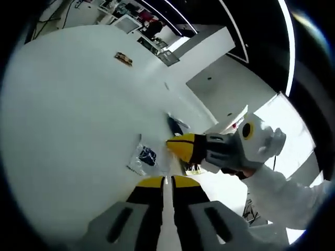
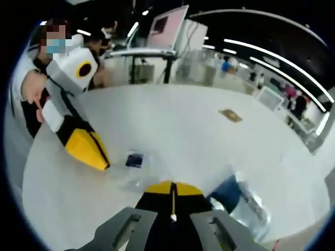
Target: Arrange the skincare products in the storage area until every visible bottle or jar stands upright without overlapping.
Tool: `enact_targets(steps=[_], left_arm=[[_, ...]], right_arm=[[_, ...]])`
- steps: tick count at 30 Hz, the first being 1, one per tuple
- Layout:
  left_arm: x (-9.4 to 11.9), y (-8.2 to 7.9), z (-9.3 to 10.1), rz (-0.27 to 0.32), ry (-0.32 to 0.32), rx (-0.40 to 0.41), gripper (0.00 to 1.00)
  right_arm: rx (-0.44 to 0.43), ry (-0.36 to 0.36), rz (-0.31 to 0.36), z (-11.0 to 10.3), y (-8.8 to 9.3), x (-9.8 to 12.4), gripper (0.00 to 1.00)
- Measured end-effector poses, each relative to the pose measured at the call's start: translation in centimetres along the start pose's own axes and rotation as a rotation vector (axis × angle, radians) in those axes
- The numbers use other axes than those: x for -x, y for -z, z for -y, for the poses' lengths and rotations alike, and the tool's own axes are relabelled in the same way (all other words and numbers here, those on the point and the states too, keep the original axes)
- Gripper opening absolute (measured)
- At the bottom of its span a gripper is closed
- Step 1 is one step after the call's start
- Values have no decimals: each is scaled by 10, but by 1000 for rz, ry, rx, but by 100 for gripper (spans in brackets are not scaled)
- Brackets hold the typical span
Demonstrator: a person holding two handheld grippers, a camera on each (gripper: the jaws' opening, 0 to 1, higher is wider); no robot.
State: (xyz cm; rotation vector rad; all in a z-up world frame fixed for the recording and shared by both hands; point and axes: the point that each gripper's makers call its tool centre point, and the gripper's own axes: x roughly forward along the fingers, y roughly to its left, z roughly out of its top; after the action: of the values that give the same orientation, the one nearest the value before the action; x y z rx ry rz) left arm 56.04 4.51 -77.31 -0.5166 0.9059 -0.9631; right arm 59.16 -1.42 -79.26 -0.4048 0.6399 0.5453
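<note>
A: Bottles? One clear bottle (image 1: 142,158) lies flat on the white surface (image 1: 68,115), just beyond both grippers.
B: Both pairs of fingers are together. Part them, straddle it, then tip it upright.

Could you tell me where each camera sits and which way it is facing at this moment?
Left gripper view: rides on the left gripper, jaws closed, looking across the white table at a clear packet; the right gripper and a white sleeve enter from the right.
Right gripper view: rides on the right gripper, jaws closed, facing the packet and a blue-capped clear item; the left gripper enters from the left.
Shared: table, packet, both grippers.
</note>
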Motion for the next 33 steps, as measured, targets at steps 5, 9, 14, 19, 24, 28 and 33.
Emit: enact_targets(steps=[5, 9, 14, 19, 24, 28, 33], left_arm=[[2, -17, -6, 36, -19, -26, 0], [4, -34, -18, 65, -50, -82, 0], [4, -46, -38, 45, -122, -214, 0], [2, -49, -43, 25, -134, -273, 0], [0, -46, -50, 4, -149, -289, 0], [-1, -41, -54, -8, -157, -289, 0], [-2, -35, -49, -20, -145, -286, 0]], right_arm=[[-44, 14, 24, 1, -4, 1, 0], [-125, 19, 97, -5, -21, 8, 0], [-90, -22, 83, -32, -24, 12, 0], [-111, -46, 78, -54, -20, 15, 0], [-106, -51, 40, -61, -7, 14, 0], [-116, -35, 34, -59, -5, 15, 0], [-92, -6, 20, -52, -4, 17, 0]])
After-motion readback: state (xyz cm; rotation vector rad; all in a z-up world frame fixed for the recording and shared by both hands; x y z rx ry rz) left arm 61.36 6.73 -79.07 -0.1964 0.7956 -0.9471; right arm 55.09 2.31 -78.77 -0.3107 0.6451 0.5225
